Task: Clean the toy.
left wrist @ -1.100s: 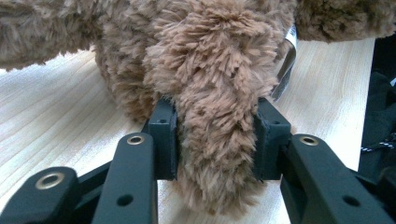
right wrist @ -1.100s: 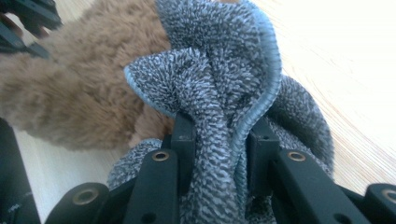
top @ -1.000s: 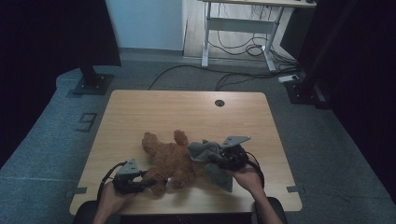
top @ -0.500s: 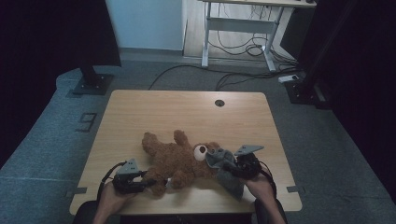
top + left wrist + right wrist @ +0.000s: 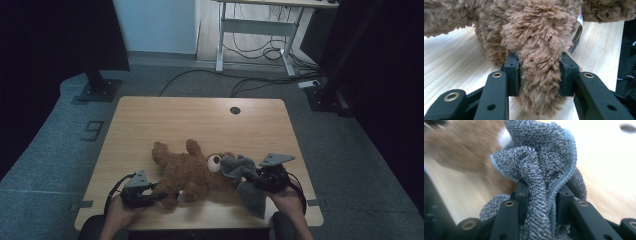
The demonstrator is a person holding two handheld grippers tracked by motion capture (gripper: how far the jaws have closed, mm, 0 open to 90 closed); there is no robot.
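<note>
The brown teddy bear [image 5: 192,172] lies on its back on the near half of the wooden tabletop [image 5: 165,120], head toward the right claw. The left claw [image 5: 539,75] is clamped on one furry leg of the bear. The right claw [image 5: 543,200] is clamped on a bunched grey towel [image 5: 541,157], which lies against the bear's head.
</note>
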